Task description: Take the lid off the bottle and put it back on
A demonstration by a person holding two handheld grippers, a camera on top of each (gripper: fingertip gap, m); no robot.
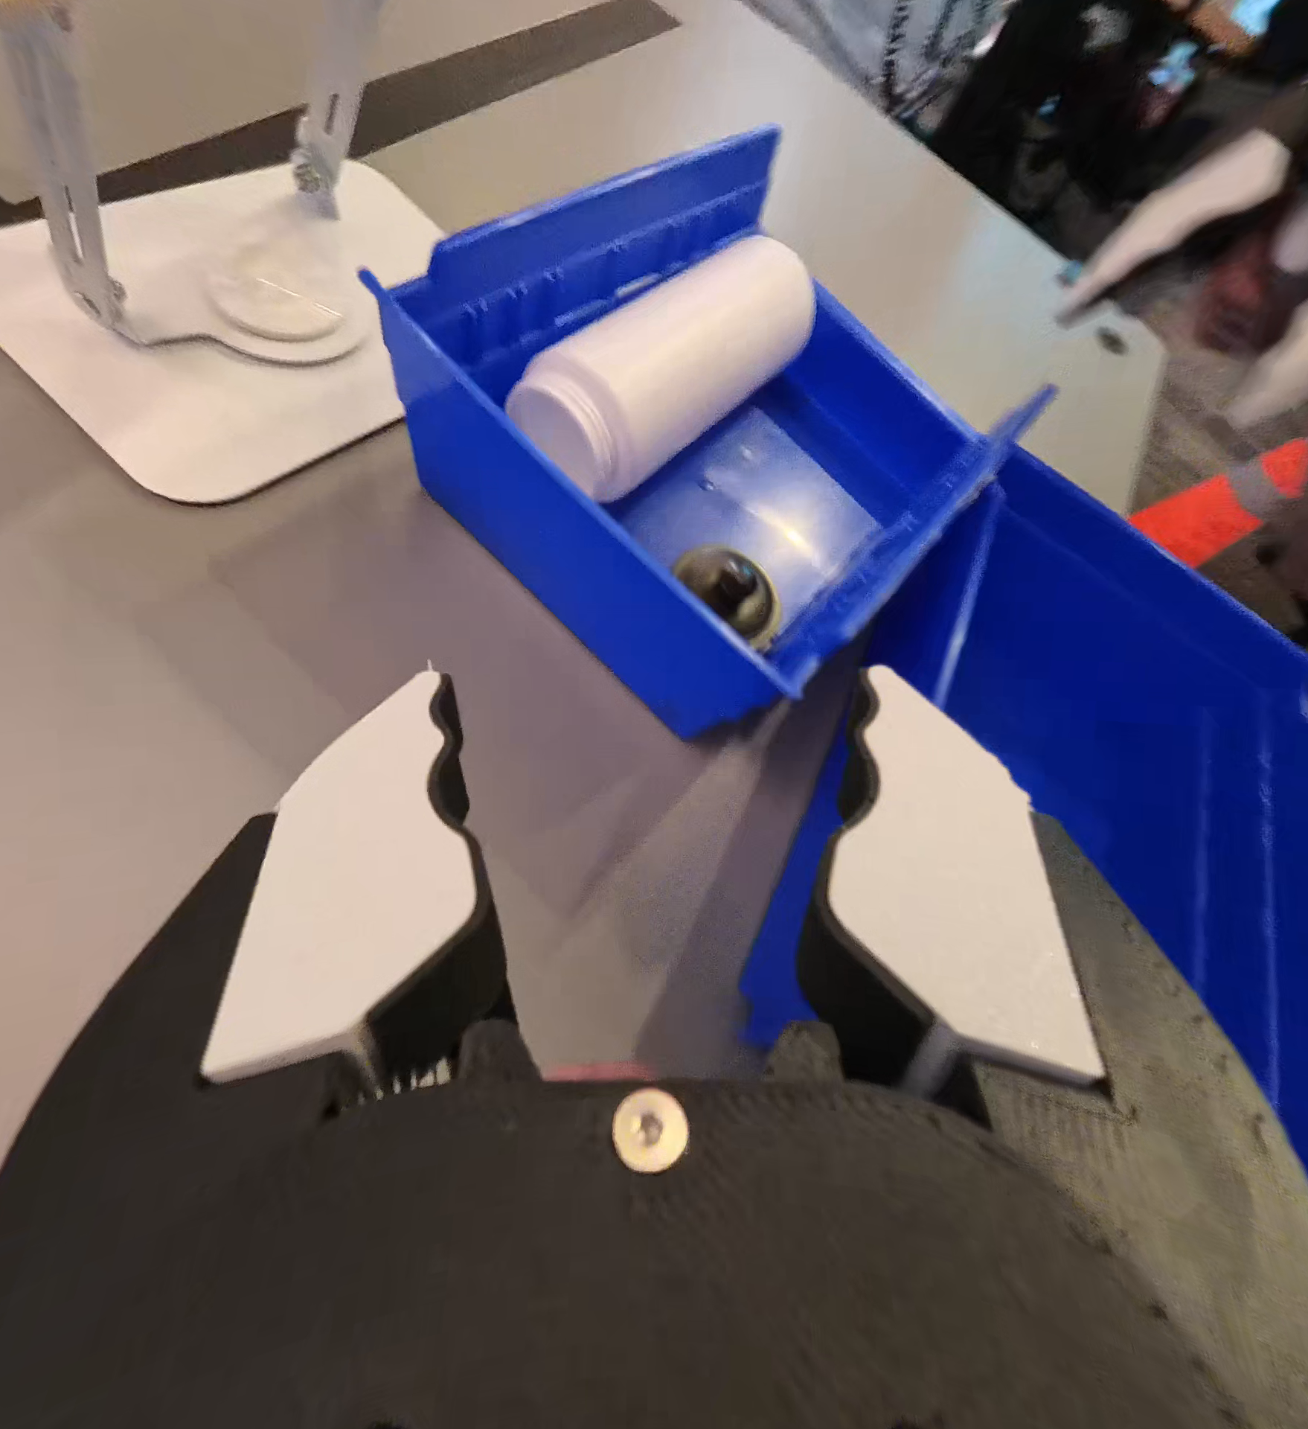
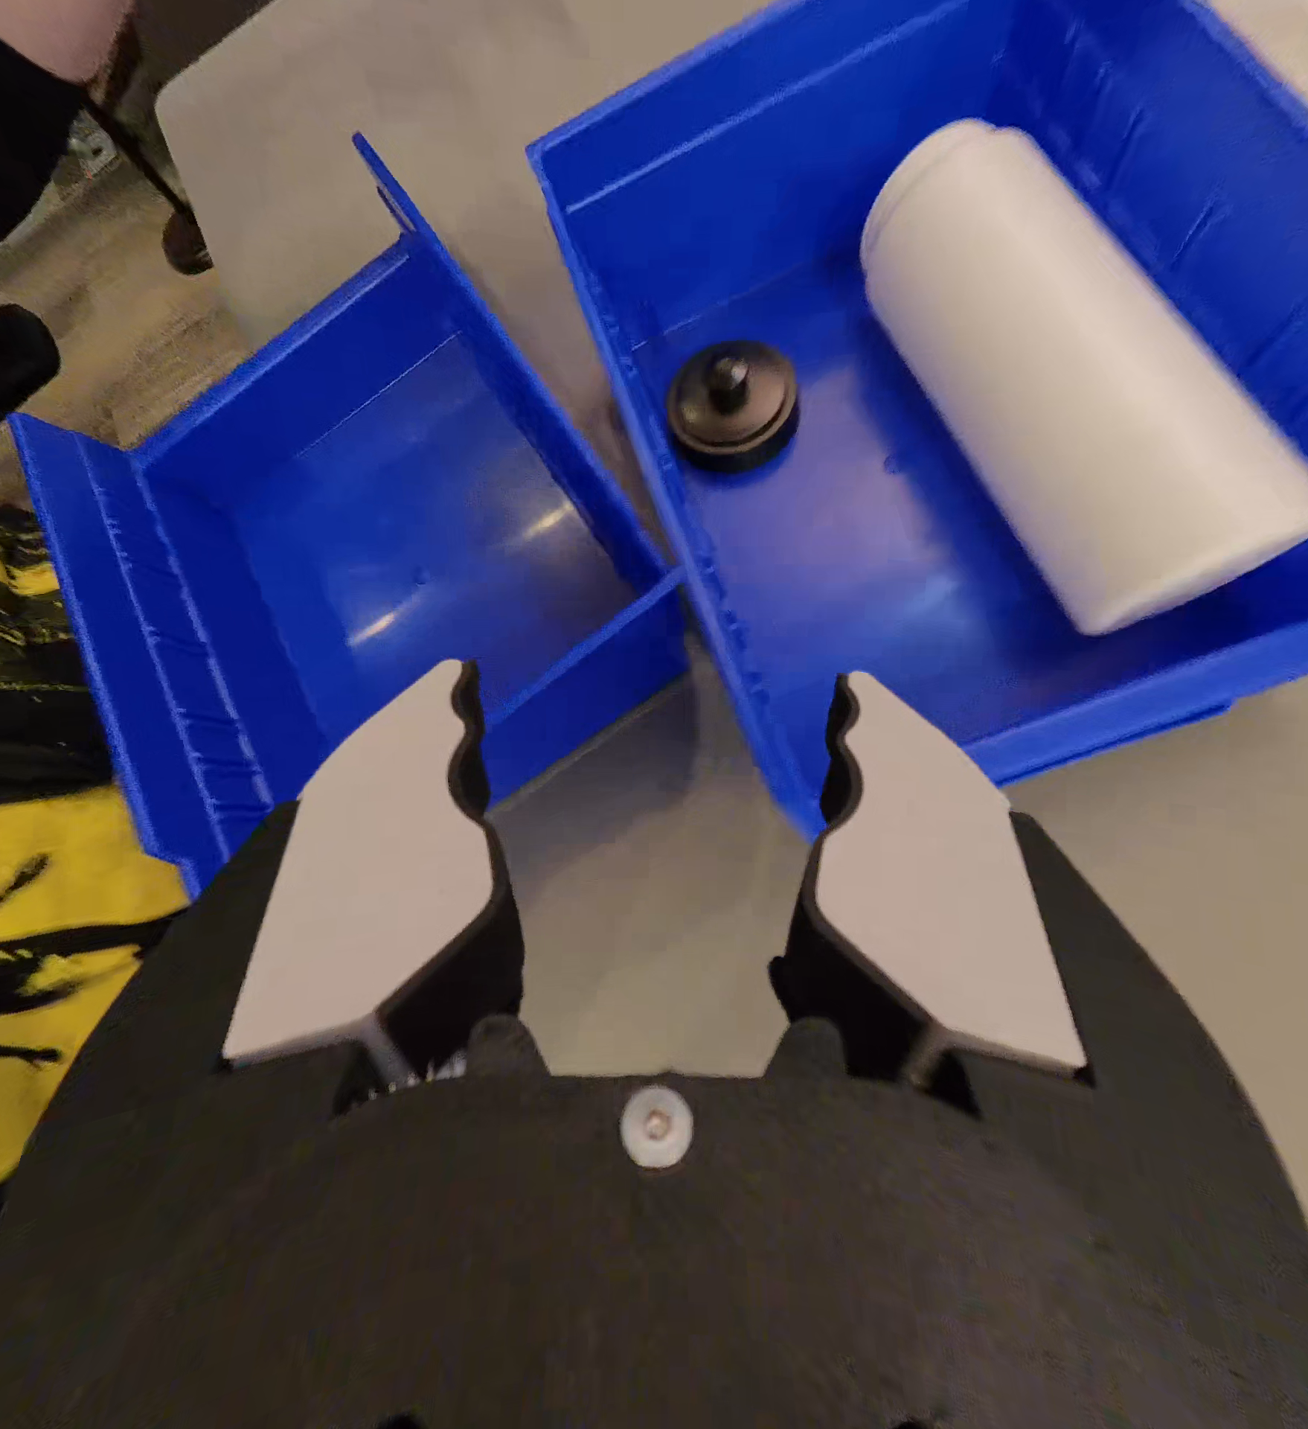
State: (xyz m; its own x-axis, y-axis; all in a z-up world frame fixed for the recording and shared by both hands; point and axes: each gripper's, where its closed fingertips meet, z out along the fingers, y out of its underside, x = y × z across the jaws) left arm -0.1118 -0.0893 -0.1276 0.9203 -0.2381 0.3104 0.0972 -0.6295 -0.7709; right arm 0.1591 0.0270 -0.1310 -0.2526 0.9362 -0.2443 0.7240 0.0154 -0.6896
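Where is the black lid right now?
The black lid sits on the floor of the blue bin that also holds the lying white bottle, near the wall facing the empty second bin. Neither gripper touches it.

Smooth grey matte worktop (image 1: 172,588), soft overhead glare on surface. Dark stripe (image 1: 419,116) crossing far part of worktop. White rounded-corner flat base plate (image 1: 195,402) at far left, two pale metal struts (image 1: 63,193) rising from it. Beyond worktop edge: mottled speckled floor (image 2: 94,309); orange-red cone-shaped item (image 1: 1223,503), blurred. Yellow-and-black patterned fabric (image 2: 25,889) at left, right wrist view.
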